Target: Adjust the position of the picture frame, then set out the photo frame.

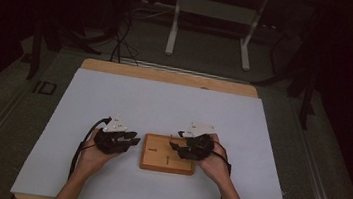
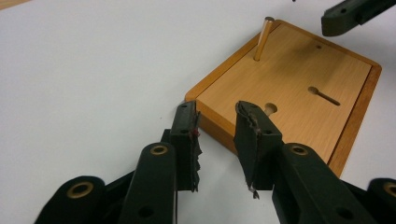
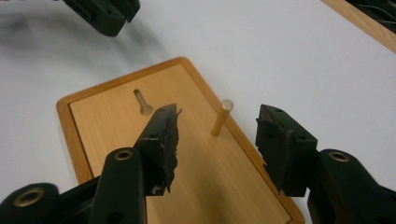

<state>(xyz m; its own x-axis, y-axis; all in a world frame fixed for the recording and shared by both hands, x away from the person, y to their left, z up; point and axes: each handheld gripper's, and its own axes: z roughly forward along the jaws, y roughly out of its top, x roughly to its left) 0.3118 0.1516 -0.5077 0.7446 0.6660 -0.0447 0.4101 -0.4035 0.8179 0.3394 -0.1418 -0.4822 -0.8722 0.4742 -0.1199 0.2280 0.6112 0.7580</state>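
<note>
A wooden board (image 1: 168,154) lies flat on the white worktop (image 1: 164,103), near its front edge, between the two hands. One thin wooden peg (image 3: 221,118) stands upright in a hole near the board's edge; a second peg (image 2: 269,108) sits sunk in a hole with only its round end showing, and a keyhole-shaped slot (image 2: 323,95) lies empty. The left claw (image 2: 217,140) hangs half open at the board's near corner with nothing in it, one jaw over the white sheet, the other over the wood. The right claw (image 3: 217,140) is also half open and empty, its jaws standing either side of the upright peg without touching it. The pegs look light, stiff and smooth, likely to slip or tip if pinched near the tip; a hold low on the shaft, square across it, seems safest. The board looks solid enough to stay put, though it might slide on the smooth sheet. Beyond the worktop the room is dim, with grey carpet (image 1: 209,58), cables and a white frame (image 1: 214,13).
</note>
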